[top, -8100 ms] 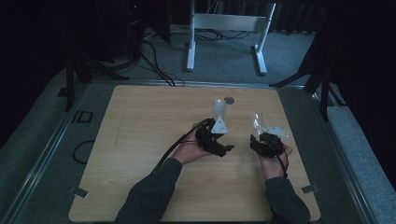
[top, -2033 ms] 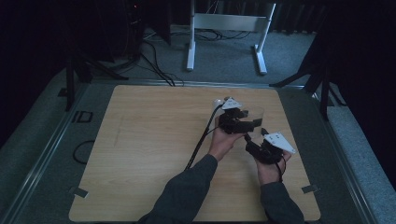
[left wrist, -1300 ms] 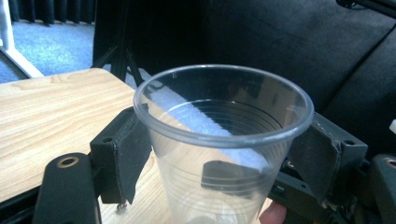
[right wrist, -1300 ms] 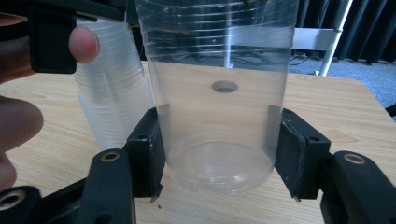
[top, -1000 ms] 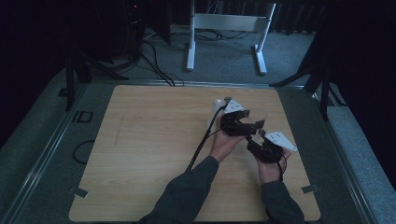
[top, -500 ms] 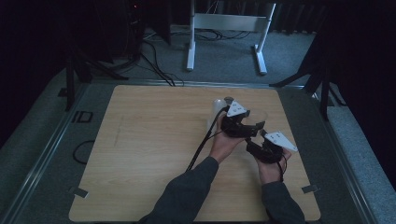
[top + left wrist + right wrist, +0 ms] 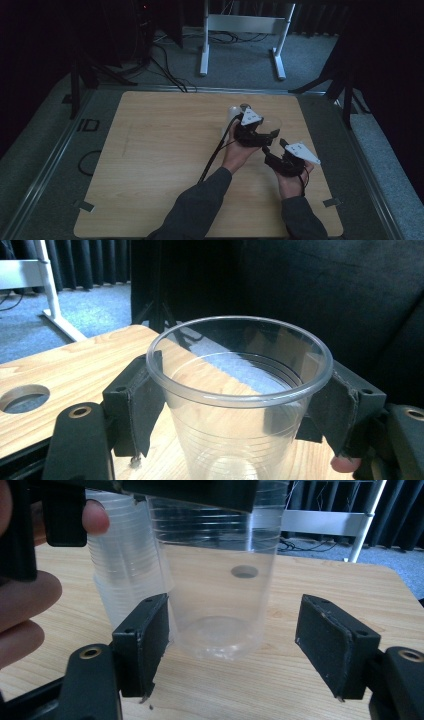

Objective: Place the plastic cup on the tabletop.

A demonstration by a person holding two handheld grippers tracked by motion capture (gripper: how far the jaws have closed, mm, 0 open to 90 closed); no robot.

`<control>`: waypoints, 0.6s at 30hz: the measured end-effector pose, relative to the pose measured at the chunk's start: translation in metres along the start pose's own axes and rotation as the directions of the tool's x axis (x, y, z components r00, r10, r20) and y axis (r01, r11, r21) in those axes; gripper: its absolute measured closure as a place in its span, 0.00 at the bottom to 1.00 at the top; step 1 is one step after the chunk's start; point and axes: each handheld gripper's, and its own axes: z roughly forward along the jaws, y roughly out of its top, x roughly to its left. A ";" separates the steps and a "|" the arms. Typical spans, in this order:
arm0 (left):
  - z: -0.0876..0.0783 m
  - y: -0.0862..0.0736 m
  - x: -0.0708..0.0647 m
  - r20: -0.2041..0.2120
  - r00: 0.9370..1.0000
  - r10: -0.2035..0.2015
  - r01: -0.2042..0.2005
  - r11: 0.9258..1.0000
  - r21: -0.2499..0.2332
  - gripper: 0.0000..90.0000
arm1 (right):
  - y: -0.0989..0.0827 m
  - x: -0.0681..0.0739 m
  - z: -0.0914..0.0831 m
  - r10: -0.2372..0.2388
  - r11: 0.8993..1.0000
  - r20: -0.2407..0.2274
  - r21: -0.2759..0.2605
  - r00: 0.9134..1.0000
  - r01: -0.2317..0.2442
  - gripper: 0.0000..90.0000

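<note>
Claw pads on the left claw [image 7: 240, 420] are pinched on a clear plastic cup [image 7: 240, 405] just under its rim, holding it upright over the right side of the desk [image 7: 150, 160]. The right claw [image 7: 232, 650] sits lower and nearer; its jaws have just been opening and now stand spread, with the cup's base between them. Its left pad is at the wall, maybe touching, and the right one is well clear.

Handling guess: this cup is super light, thin and springy, so it'll dent or crack if you squeeze hard, and the smooth wall is slippery. Best bet is to grab right below the rim, where the rolled lip stiffens it, or down at the base ring. The middle of the wall looks like the floppy bit.

Just left of it in the right gripper view there's a stack of cups [image 7: 125, 575], close beside or touching the held one, can't tell which.

The desk is pale wood, flat, with a round hole [image 7: 244, 571] near the far edge. Around it there's grey carpet, a white stand [image 7: 240, 30] at the back, cables and dark curtains. Pretty dim room.
</note>
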 end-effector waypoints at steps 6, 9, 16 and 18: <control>-0.001 0.000 0.001 -0.015 1.000 0.010 -0.010 1.000 0.005 0.30 | -0.002 0.000 -0.002 -0.001 1.000 -0.001 0.003 1.000 0.001 0.33; -0.002 0.000 0.002 -0.017 1.000 0.014 -0.014 1.000 0.007 0.30 | -0.002 0.001 -0.003 -0.001 1.000 -0.001 0.005 1.000 0.001 0.33; -0.003 -0.002 0.002 -0.026 0.999 0.033 -0.032 0.999 0.011 0.30 | -0.003 -0.001 -0.006 -0.002 1.000 -0.003 0.001 1.000 0.002 0.33; -0.003 -0.002 0.002 -0.029 0.999 0.035 -0.035 0.999 0.014 0.30 | -0.003 -0.001 -0.007 0.000 1.000 -0.001 0.000 1.000 0.000 0.33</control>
